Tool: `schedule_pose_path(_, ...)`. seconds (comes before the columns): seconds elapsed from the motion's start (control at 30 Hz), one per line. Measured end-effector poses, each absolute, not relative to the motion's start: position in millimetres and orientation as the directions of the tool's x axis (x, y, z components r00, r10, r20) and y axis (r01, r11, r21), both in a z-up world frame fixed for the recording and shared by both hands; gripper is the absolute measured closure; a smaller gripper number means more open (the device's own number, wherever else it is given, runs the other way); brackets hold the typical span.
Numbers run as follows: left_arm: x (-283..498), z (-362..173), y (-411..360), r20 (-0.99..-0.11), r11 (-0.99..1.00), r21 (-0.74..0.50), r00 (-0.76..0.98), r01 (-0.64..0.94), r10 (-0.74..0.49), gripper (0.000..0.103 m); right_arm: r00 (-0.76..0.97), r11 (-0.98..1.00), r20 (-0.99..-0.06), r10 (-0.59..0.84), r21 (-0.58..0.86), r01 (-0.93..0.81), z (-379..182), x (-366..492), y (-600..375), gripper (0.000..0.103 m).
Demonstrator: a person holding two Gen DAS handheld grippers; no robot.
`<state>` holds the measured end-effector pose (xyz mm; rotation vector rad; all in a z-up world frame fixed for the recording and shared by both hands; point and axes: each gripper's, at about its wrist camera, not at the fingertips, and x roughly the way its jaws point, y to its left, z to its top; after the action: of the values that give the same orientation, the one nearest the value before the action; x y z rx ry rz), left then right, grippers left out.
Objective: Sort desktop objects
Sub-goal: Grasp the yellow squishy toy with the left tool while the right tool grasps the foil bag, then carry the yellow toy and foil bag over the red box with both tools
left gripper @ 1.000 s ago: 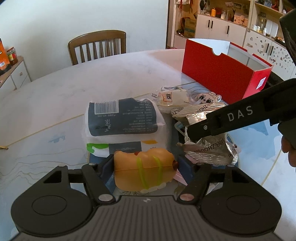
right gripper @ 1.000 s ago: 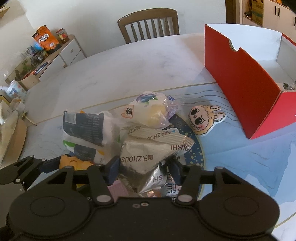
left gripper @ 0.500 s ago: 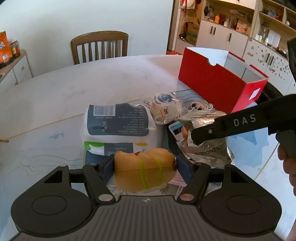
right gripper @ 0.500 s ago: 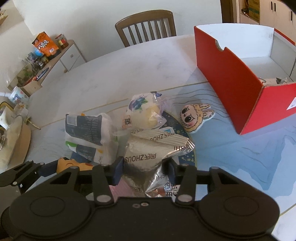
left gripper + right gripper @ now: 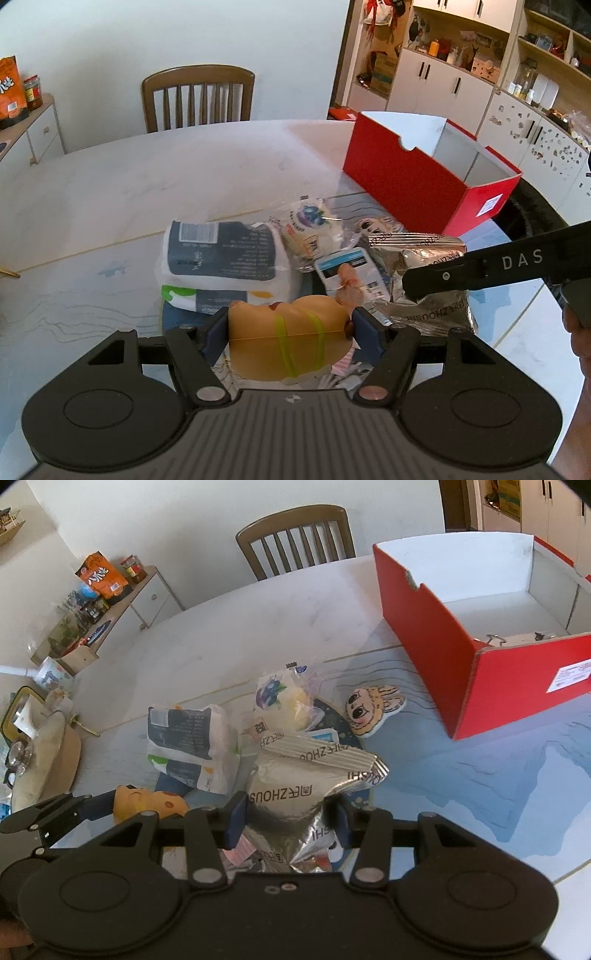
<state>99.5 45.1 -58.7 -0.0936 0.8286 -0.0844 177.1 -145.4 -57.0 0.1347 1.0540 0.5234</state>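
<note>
A yellow hot-dog toy with green stripes sits crosswise between the left gripper's fingers. A crinkled silver snack bag stands upright between the right gripper's fingers. On the worktop lie stacked tissue packs, a wrapped bun and an open red box.

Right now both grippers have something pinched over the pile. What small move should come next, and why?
Probably carry the right gripper, shut on the silver snack bag, toward the open red box and release it there. The box stands to its right with bare floor showing inside. The left gripper is shut on the hot dog toy and could follow afterwards.
</note>
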Motion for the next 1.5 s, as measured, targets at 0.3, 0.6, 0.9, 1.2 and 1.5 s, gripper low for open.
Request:
schedule_pose_path(0.3,98.6,-40.7,25.7,-0.725,0.985,-0.167,0.670,0.049,-0.156,0.033,0.380,0.861,-0.786,0.488,0.363,-0.356,-39.2,171.7,-178.9,0.057)
schedule_pose_path(0.6,108.9,-24.8,-4.6,-0.715,0.978,-0.198,0.673,0.063,-0.188,0.033,0.399,0.857,-0.771,0.497,0.364,-0.364,-18.9,172.3,-218.0,0.057)
schedule_pose_path(0.9,130.7,-12.7,-44.6,-0.703,0.975,-0.207,0.681,0.080,-0.205,0.033,0.421,0.852,-0.753,0.505,0.357,-0.384,1.1,191.1,-256.6,0.057)
schedule_pose_path(1.2,160.1,-5.3,-85.0,-0.698,0.976,-0.203,0.688,0.076,-0.198,0.033,0.435,0.848,-0.741,0.511,0.352,-0.396,12.4,228.7,-301.9,0.057)
schedule_pose_path(1.5,200.4,6.2,-128.4,-0.683,0.982,-0.172,0.708,0.082,-0.179,0.033,0.446,0.842,-0.729,0.519,0.346,-0.415,15.8,268.4,-337.6,0.057)
